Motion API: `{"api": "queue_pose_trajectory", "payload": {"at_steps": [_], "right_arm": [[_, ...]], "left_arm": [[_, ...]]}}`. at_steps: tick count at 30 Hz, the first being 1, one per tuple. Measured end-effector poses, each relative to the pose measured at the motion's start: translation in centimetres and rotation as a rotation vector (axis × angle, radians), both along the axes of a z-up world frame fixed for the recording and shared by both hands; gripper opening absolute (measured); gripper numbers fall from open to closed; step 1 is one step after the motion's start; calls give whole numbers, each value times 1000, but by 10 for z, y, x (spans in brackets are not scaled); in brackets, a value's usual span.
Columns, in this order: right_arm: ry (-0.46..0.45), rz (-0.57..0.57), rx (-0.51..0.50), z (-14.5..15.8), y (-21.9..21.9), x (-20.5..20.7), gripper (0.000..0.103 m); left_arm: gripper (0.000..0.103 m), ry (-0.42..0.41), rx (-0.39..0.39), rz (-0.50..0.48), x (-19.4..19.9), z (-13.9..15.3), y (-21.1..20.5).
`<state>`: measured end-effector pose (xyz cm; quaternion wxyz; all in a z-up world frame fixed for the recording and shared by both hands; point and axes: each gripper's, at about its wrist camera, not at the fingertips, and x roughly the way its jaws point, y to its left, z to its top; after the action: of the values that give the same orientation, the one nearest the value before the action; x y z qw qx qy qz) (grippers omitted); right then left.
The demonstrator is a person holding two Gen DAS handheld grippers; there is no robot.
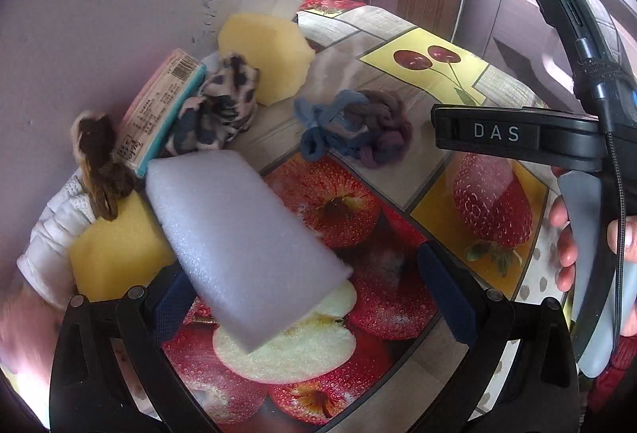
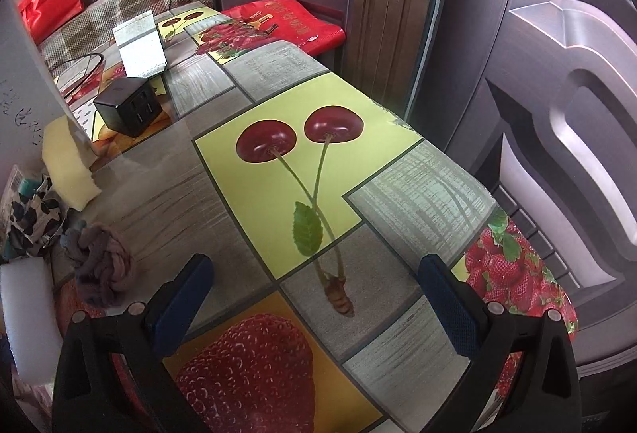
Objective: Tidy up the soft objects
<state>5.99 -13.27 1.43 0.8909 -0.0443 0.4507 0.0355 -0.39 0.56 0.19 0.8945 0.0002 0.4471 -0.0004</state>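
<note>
Foam, a white block (image 1: 247, 250), is lying tilted between the spread fingers of the left tool (image 1: 314, 309) (whether anything is touching it cannot be told), over the fruit-printed table (image 1: 398, 297). Yellow sponges (image 1: 266, 55), a spotted cloth (image 1: 223, 102) and a boxed sponge (image 1: 163, 110) are being kept along the far left wall. A knotted blue-purple cloth (image 1: 354, 126) is lying nearby. The right tool (image 2: 314, 305) is being held wide open above the table.

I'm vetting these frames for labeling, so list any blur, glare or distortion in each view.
Left wrist view: strong fisheye bending with dark corners; white foam block slightly soft; smeared blur at the lower left edge. Right wrist view: mostly sharp; pale sheen on the glossy tablecloth; door lines bow outward.
</note>
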Motion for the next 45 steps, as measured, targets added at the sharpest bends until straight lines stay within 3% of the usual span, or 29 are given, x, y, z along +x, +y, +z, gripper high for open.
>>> {"api": "queue_pose_trajectory", "payload": {"at_steps": [45], "right_arm": [[3,4,1,-3,7,0,103]], "left_arm": [[102,0,0,0,0,0,2]]}}
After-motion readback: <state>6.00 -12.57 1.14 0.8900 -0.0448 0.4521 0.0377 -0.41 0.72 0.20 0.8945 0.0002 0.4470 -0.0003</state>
